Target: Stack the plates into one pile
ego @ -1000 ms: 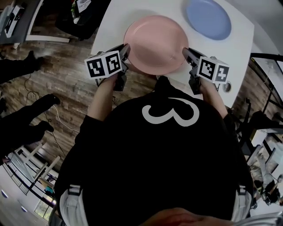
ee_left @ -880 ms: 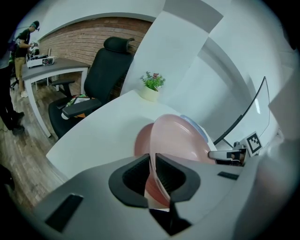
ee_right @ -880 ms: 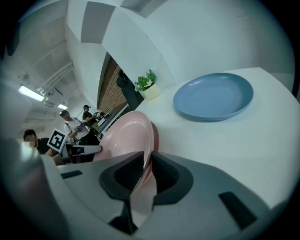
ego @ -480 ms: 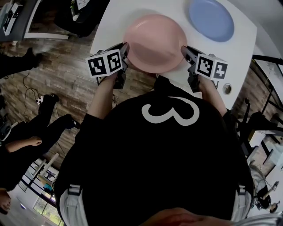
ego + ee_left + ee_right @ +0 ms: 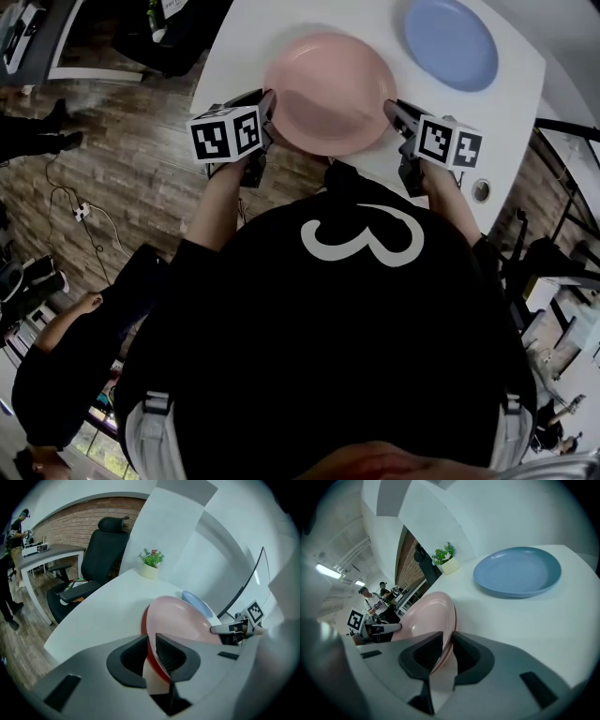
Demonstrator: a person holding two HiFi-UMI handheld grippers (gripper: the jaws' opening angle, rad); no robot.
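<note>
left gripper (image 5: 152, 641): clamped on the near-left rim of the pink plate (image 5: 328, 89), so you've got that side steady.
right gripper (image 5: 446, 641): jaws have just been opening. The rim sits between them, and the grip looks let go.
pink plate: down on the white table (image 5: 234, 56), near your edge.
blue plate (image 5: 450, 42): well apart at the far right, so I'd say you haven't got one pile yet.

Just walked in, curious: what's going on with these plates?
A person holds the pink plate from both sides. The left hand-held gripper clamps one rim; the right hand-held gripper is at the opposite rim, and its jaws have just been opening around it. A red rim shows beneath that plate. The blue plate lies apart on the table, not yet stacked.
</note>
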